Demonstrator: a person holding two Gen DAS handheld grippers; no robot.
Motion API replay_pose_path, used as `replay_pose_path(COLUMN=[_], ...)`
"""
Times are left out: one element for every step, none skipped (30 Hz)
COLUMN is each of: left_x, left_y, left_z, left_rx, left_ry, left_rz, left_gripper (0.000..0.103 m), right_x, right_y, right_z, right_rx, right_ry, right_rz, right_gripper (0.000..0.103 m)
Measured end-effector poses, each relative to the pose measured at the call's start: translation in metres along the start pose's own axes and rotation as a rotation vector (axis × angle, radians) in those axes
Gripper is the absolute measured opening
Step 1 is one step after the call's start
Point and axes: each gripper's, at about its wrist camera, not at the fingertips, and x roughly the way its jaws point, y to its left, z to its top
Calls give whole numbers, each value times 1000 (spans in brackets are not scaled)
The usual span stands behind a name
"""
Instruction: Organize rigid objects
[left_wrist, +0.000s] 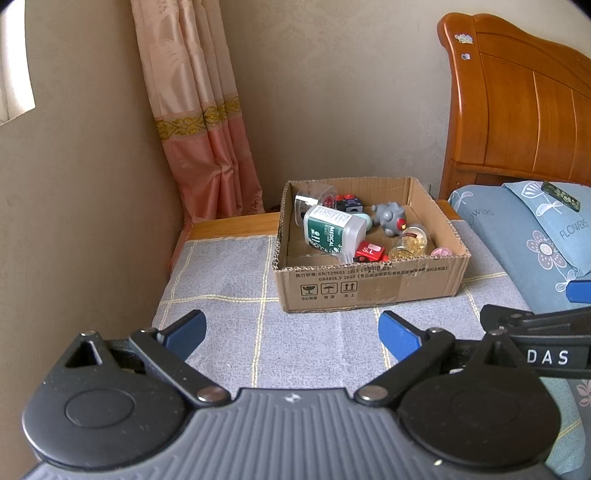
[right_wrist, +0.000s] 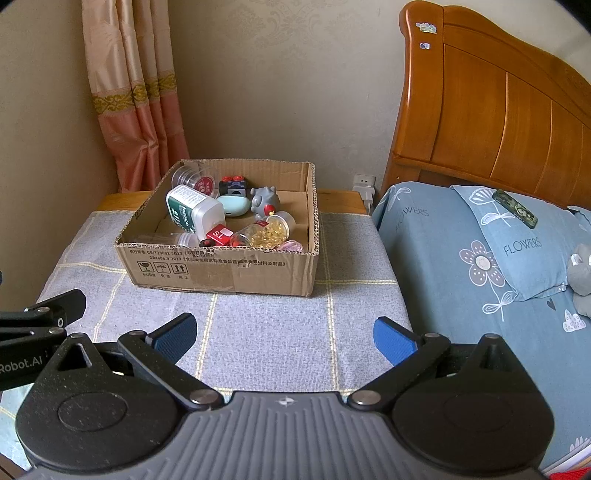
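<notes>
The left gripper (left_wrist: 291, 334), with blue pads on black fingers, is hovering wide open over the grey cloth with yellow grid lines (left_wrist: 236, 280), holding and touching nothing. The right gripper (right_wrist: 284, 332) is hanging just as wide apart over the same cloth, also empty; its black body, seen in the left wrist view, is showing the letters "DAS", while the left one's, in the right wrist view, is reading "Robot.AI".

Farther on, the shallow brown cardboard box (right_wrist: 221, 271) is sitting on the cloth, its front wall carrying printed Chinese text with "2013" and "2023" and three handling symbols. Inside are lying a green-and-white bottle marked "MEDICAL" (right_wrist: 194, 212), a small red block lettered "S L" (right_wrist: 220, 234), a clear jar of golden capsules (right_wrist: 267, 229), a grey round toy figure (right_wrist: 266, 201) and a pale mint oval case (right_wrist: 232, 206).

Beside the table, blue floral pillows (right_wrist: 517, 243) are reading "FLOWERS" before an orange wooden headboard (right_wrist: 498, 103).
</notes>
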Motion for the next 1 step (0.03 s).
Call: replay_pose_path(left_x=[0], left_y=[0], left_z=[0], left_rx=[1], left_ry=[0], left_rz=[0], left_gripper=[99], right_x=[0], right_y=[0], right_z=[0], right_rx=[-1], right_ry=[0], right_rz=[0], right_gripper=[103])
